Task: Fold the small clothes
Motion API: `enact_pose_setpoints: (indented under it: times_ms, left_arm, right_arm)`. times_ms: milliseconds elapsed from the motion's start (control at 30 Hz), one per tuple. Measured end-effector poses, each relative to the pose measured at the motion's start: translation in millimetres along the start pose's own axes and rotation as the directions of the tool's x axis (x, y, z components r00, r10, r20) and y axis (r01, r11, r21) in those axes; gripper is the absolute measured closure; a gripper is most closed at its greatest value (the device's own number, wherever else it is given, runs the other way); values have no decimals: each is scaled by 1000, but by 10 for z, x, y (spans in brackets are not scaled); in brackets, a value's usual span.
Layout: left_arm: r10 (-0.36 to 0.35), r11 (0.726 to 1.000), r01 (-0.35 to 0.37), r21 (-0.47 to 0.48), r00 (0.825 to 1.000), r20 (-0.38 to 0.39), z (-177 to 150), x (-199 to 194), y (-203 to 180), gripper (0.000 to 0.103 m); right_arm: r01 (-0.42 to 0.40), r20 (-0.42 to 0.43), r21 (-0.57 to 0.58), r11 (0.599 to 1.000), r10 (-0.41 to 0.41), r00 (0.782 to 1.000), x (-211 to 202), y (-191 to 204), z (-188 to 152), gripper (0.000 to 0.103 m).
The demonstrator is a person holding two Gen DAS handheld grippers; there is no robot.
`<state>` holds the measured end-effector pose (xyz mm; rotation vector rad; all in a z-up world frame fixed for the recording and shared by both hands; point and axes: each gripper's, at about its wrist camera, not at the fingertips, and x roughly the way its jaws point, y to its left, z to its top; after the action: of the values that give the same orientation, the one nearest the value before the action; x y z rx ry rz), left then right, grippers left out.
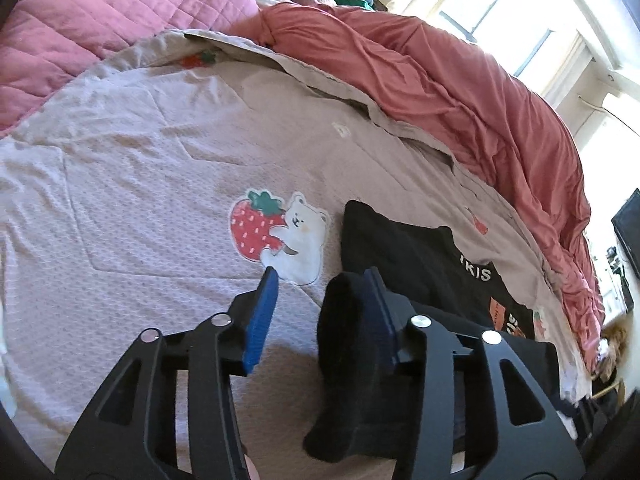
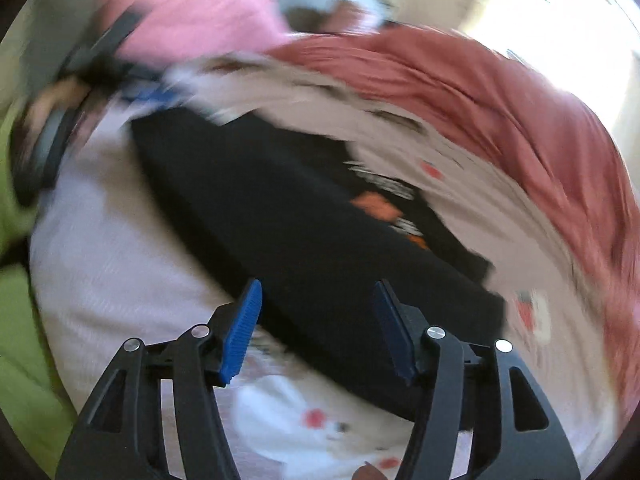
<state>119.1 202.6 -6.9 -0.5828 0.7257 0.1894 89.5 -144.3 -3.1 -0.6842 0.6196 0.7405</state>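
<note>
step: we judge fold just laid, letting go | L gripper (image 1: 320,304) parted, black shirt (image 1: 420,256) fold clings to one pad (image 1: 380,312), unpinched | R gripper (image 2: 316,328) wide, empty | shirt flat on strawberry blanket (image 1: 160,160) | tip: we'd back out low, smooth crease | L view sharp, shows print; R view blurred, shows whole shirt + L gripper
</note>
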Motion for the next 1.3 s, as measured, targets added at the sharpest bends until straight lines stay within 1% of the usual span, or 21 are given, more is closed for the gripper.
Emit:
enact_pose_setpoints:
  times_ms: [67,133,167,233,333,433,467,500,567,600,633,667,733,833,900,933,1033,1100,1167,1233,1300]
  left_arm:
    - [10,1000,-10,-5,1000,-3,-5,12,25,64]
    - [10,1000,-10,-16,1000,-4,-5,13,57,64]
    - [8,1000,-8,-20,1000,-3,-5,6,70,63]
    - [12,1000,-12,-25,1000,4,-5,-21,102,61]
    - [31,999,-30,-32,999,12,16,-39,140,60]
    - [29,999,-28,-43,1000,12,16,-40,164,60]
    - [31,999,-30,-43,999,13,16,-43,168,60]
    - [34,999,-33,-41,999,14,16,-45,169,59]
    - [36,999,-36,-39,999,16,16,-49,172,59]
    - [35,999,-35,-38,999,15,15,-47,167,59]
    - [33,999,-33,-37,999,15,12,-47,162,59]
    - [33,999,-32,-35,999,15,13,-44,157,59]
    - [33,999,-33,-25,999,13,5,-39,136,59]
    - [36,999,-36,-15,999,10,-8,-25,113,59]
    - [41,999,-41,-15,999,6,-15,-14,121,59]
    - [42,999,-42,-18,999,2,-15,-4,130,59]
    - [33,999,-33,-36,999,-9,-14,16,155,59]
    - [19,999,-19,-35,1000,-23,-22,30,147,59]
    - [18,1000,-19,-22,999,-34,-46,45,117,58]
    - [24,1000,-24,-11,999,-44,-68,61,100,58]
    - [27,1000,-28,-10,998,-56,-89,82,104,58]
  right_arm:
    - [33,-26,-87,996,-36,999,114,192,20,46]
    - [65,-63,-126,990,-73,995,246,282,21,46]
    - [62,-80,-141,988,-74,994,310,318,18,46]
    - [78,-86,-180,981,-95,992,376,394,10,46]
    - [117,-59,-204,972,-132,989,425,424,12,37]
    - [120,-57,-147,982,-130,990,480,302,28,38]
    - [107,-63,-118,987,-115,991,493,246,40,46]
    - [82,-65,-87,993,-88,994,490,200,56,51]
    - [36,-50,-21,999,-37,998,435,118,95,76]
    - [11,-35,10,1000,-11,999,381,82,121,83]
    - [-9,-11,47,999,9,1000,317,23,163,97]
    - [-2,3,67,998,2,1000,280,-29,199,100]
    - [5,25,108,994,-8,1000,234,-183,304,100]
    - [-12,28,168,986,7,1000,213,-391,419,100]
    - [-60,53,178,982,51,997,153,-462,461,100]
    - [-90,64,146,985,82,995,94,-426,463,98]
    - [-91,42,34,995,89,995,36,-208,366,95]
    - [-77,7,-33,996,78,997,69,-31,266,88]
    - [-71,-4,-91,993,71,997,97,123,176,58]
    - [-48,-8,-143,989,47,999,130,254,119,43]
    - [-4,-22,-202,979,0,1000,208,364,92,41]
